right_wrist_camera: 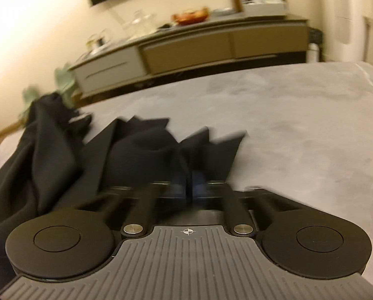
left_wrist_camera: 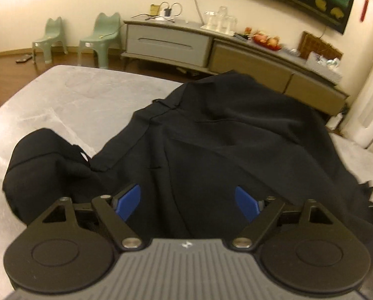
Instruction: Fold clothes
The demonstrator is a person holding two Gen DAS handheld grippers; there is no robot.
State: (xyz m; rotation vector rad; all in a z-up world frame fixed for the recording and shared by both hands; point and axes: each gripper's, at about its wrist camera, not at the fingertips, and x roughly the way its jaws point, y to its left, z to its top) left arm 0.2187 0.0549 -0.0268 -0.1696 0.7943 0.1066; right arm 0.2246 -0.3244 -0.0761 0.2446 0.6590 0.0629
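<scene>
A black garment [left_wrist_camera: 223,135] lies crumpled on a grey bed cover [left_wrist_camera: 74,95], with a rounded sleeve or hood end bunched at the left. My left gripper [left_wrist_camera: 187,200] hovers over it, open, its blue pads [left_wrist_camera: 127,200] wide apart and nothing between them. In the right wrist view the same black garment [right_wrist_camera: 61,155] trails off to the left. My right gripper [right_wrist_camera: 189,182] is shut on a bunched edge of that cloth, which fans out in folds just beyond the pads. This view is blurred by motion.
A long low cabinet [left_wrist_camera: 211,50] runs along the far wall, topped with glasses, a fruit bowl and boxes. Two green plastic chairs [left_wrist_camera: 99,40] stand on the wooden floor at left. Bare grey bed cover [right_wrist_camera: 298,125] spreads to the right of the garment.
</scene>
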